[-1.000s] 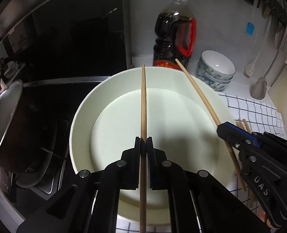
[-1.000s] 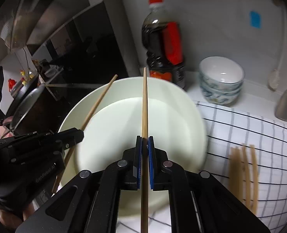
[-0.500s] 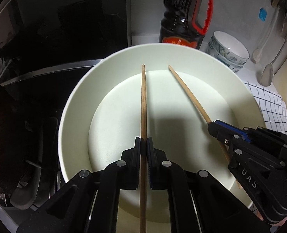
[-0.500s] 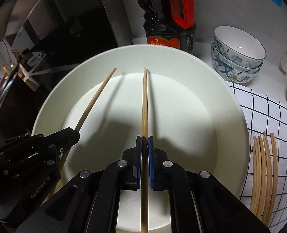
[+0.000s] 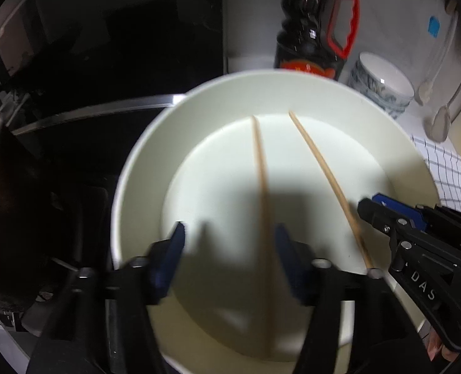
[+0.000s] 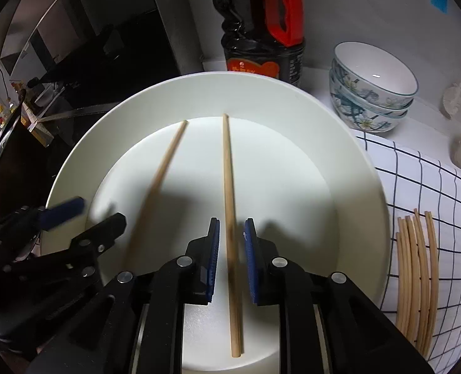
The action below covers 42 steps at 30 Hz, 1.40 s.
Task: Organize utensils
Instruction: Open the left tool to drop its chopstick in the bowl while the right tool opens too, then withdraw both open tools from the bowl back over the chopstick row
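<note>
A large white deep plate (image 5: 130, 193) (image 6: 355, 171) fills both views. Two wooden chopsticks lie in it side by side. My left gripper (image 5: 227, 243) (image 6: 90, 215) hangs low over the plate with its jaws opening wide. The left chopstick (image 5: 263, 202) (image 6: 165, 168) lies loose between them, close to the right pad. My right gripper (image 6: 232, 240) (image 5: 375, 204) is opening too, its blue pads a little apart. The right chopstick (image 6: 228, 187) (image 5: 324, 171) rests on the plate between them with a gap on each side.
A dark sauce bottle (image 6: 261, 31) with a red handle stands behind the plate, and stacked patterned bowls (image 6: 370, 93) sit to its right. Several more chopsticks (image 6: 417, 280) lie on a checked cloth (image 6: 417, 187) at the right. A dark hob (image 5: 74, 93) lies to the left.
Both grippers sank toward the plate with a chopstick pinched in each. Their jaws have now parted, the left widely, and both chopsticks lie released in the plate.
</note>
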### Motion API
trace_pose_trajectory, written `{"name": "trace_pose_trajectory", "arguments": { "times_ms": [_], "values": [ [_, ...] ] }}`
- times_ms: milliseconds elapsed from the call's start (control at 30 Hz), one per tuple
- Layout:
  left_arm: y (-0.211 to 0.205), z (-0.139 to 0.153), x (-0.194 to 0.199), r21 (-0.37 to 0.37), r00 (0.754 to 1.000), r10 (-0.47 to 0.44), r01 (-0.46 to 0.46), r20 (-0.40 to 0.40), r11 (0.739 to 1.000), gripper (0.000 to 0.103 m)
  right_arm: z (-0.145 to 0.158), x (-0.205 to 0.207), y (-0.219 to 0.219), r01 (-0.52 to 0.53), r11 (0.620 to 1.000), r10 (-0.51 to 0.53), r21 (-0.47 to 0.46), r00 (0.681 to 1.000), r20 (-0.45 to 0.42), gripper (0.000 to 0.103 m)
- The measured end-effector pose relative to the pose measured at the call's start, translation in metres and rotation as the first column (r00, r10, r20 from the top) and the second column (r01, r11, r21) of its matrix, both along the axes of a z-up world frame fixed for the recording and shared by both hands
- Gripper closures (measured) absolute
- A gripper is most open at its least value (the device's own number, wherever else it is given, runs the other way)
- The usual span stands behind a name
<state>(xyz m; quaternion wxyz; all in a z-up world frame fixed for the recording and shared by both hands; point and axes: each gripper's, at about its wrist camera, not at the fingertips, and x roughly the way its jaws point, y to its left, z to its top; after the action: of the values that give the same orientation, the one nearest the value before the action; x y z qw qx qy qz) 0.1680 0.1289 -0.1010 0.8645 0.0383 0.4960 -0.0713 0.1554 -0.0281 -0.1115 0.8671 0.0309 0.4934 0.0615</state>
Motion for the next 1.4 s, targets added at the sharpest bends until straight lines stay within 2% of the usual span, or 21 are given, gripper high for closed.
{"name": "trace_pose_trajectory", "arguments": {
  "times_ms": [133, 300, 467, 733, 1000, 1400],
  "values": [
    [0.006, 0.006, -0.003, -0.001, 1.0, 0.013, -0.013, -0.001, 1.0, 0.041, 0.008, -0.007, -0.007, 0.016, 1.0, -0.016, -0.004, 1.0, 0.016, 0.082],
    [0.011, 0.012, -0.008, -0.006, 1.0, 0.018, -0.018, 0.008, 1.0, 0.028, 0.017, -0.014, -0.011, 0.035, 0.999, -0.035, 0.002, 0.999, 0.035, 0.07],
    [0.012, 0.018, -0.016, 0.0, 1.0, 0.003, -0.003, 0.019, 1.0, 0.026, 0.025, -0.025, -0.008, 0.037, 0.999, -0.037, -0.008, 0.998, 0.056, 0.06],
    [0.018, 0.028, -0.026, -0.021, 0.999, -0.008, 0.009, 0.032, 1.0, 0.023, 0.034, -0.046, -0.008, 0.05, 0.998, -0.048, -0.032, 0.996, 0.076, 0.056],
    [0.018, 0.036, -0.033, -0.028, 0.999, -0.026, 0.027, 0.046, 0.999, 0.021, 0.046, -0.066, -0.018, 0.09, 0.996, -0.088, -0.014, 0.99, 0.108, 0.053],
    [-0.023, 0.053, -0.054, -0.054, 0.995, -0.087, 0.09, 0.055, 0.995, 0.016, 0.059, -0.106, -0.066, 0.186, 0.982, -0.186, 0.007, 0.974, 0.13, 0.047]
  ]
}}
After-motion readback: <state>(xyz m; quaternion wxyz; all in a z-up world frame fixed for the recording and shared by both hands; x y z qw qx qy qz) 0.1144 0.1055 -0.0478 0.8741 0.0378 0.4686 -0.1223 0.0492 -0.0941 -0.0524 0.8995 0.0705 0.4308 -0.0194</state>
